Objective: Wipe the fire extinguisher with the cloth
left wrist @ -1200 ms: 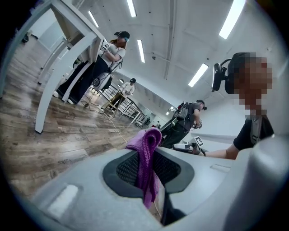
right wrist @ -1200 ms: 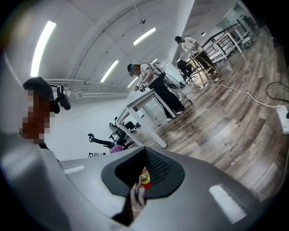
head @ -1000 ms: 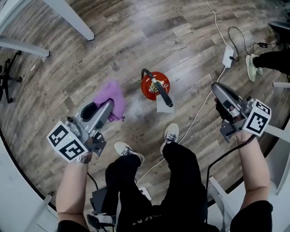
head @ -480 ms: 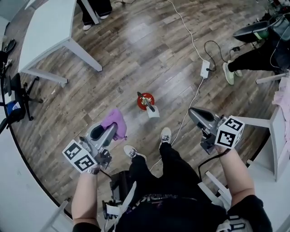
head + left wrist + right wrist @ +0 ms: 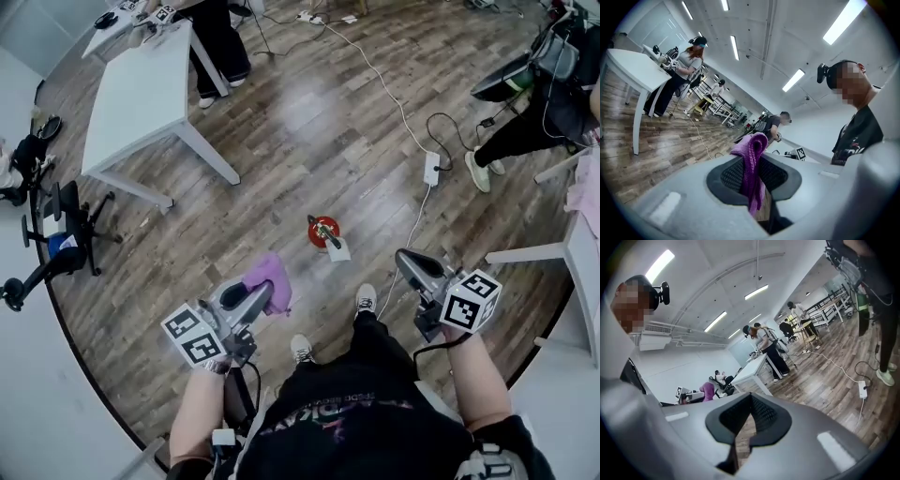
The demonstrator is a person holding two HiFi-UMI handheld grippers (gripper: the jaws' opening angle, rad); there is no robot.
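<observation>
Our left gripper [image 5: 262,294] pinches the purple cloth [image 5: 272,276]; our right gripper [image 5: 402,259] is closed, empty; the fire extinguisher [image 5: 323,232] stands on the floor [image 5: 281,141] well below both, so we should bring the cloth down squarely onto it.

A small red fire extinguisher [image 5: 323,231] stands upright on the wood-plank floor [image 5: 309,122], seen from above, its black handle and hose pointing toward five o'clock. At its seven o'clock, well apart, a purple knitted cloth [image 5: 271,277] hangs bunched, pinched between the jaws of the left gripper [image 5: 263,293].
</observation>
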